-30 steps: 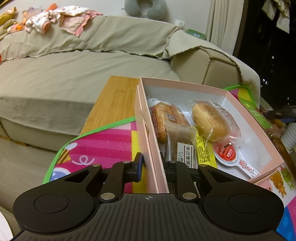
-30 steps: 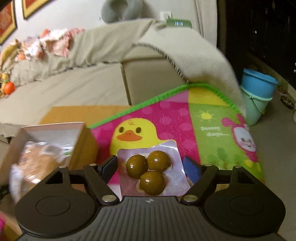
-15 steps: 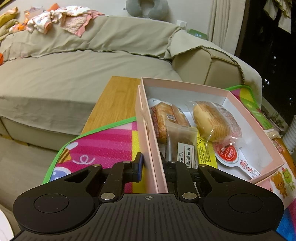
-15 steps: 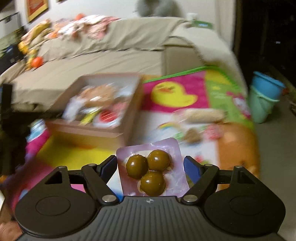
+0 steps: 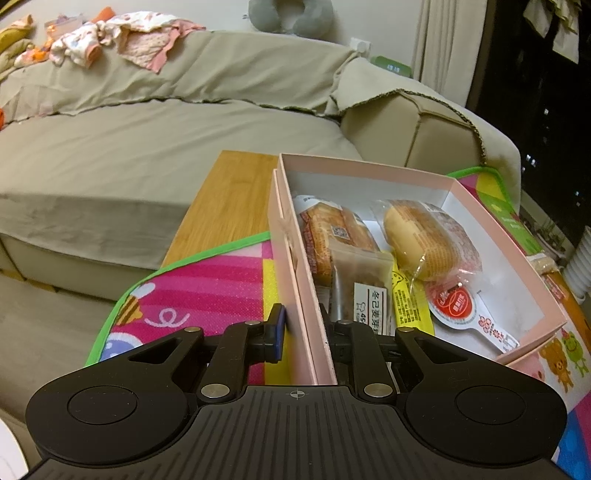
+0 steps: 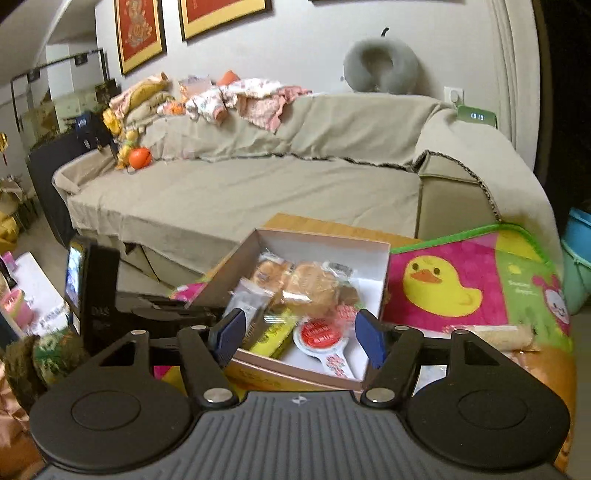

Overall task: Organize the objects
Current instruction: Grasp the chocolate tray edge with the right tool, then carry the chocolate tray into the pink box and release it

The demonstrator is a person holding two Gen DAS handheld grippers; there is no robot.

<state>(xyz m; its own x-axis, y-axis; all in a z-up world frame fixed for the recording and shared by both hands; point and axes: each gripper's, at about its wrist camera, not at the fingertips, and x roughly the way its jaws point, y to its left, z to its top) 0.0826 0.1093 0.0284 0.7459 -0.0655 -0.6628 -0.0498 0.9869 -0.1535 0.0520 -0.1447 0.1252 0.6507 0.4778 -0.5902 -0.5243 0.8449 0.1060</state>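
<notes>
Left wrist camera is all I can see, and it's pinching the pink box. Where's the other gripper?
Observer: The right gripper points at the box's near corner. Its jaws have just been closing a bit, with nothing held between them.
Operator: What's on the mat past the box?
Observer: A yellow duck picture, right beside the box.
Operator: What's on the wall above the sofa?
Observer: Two red pictures in gold frames.
</notes>
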